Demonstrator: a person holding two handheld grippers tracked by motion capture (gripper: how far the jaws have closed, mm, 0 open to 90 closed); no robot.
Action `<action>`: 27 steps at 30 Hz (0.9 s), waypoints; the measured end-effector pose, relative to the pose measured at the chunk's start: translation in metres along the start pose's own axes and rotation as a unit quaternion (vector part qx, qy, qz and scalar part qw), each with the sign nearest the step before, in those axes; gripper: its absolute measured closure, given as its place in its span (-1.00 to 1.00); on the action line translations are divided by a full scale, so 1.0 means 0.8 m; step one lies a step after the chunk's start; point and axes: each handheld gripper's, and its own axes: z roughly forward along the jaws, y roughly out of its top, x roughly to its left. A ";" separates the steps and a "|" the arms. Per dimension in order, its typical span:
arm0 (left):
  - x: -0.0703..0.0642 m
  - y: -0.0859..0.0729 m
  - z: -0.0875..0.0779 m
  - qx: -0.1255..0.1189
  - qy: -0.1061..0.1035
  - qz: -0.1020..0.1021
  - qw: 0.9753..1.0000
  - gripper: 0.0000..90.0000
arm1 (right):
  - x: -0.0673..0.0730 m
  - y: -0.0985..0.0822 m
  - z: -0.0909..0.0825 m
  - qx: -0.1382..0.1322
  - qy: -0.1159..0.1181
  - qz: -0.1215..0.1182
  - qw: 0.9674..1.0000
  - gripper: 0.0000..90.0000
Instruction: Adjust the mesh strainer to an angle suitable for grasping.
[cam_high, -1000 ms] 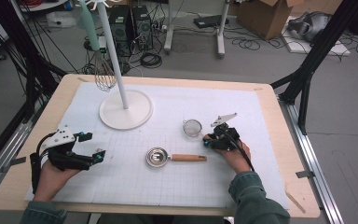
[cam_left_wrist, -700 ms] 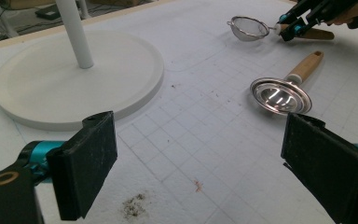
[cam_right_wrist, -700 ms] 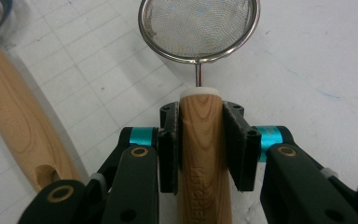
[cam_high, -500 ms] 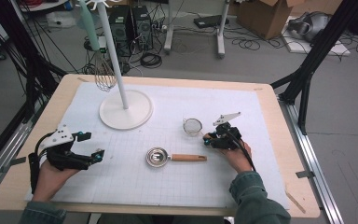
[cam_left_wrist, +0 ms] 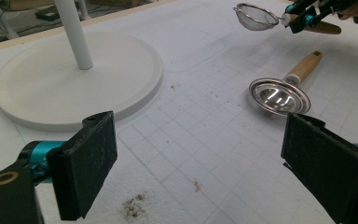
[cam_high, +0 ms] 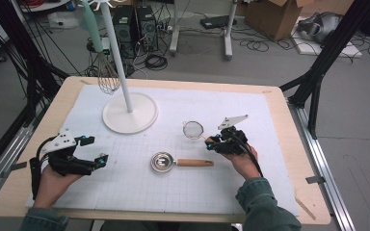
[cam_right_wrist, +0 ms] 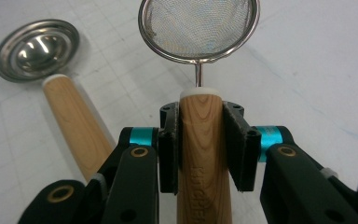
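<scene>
Covering the wooden table (cam_high: 289, 144), a gridded white mat (cam_high: 183, 187) looks faintly soiled.

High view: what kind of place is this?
Likely a lab or workshop rigged for recording, not a kitchen: loose cables on the concrete floor, computer towers, a cardboard box, black frame struts around the table.

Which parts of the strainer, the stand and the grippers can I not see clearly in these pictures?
- Strainer: the handle's rear end is cut off by the bottom edge of the right gripper view, where the right gripper clamps it; the lettering on the wood is partly hidden.
- White stand: the top of its pole is cut off by the upper edge of the high view.
- Whisk: small and blurred in the high view; its hanging point is unclear.
- Left gripper: its body is cut off by the bottom edge of its own view.
</scene>
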 end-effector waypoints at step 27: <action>0.001 0.001 -0.002 -0.002 0.002 0.000 1.000 -0.76 | 0.055 0.039 0.014 -0.007 0.061 -0.058 0.996 0.54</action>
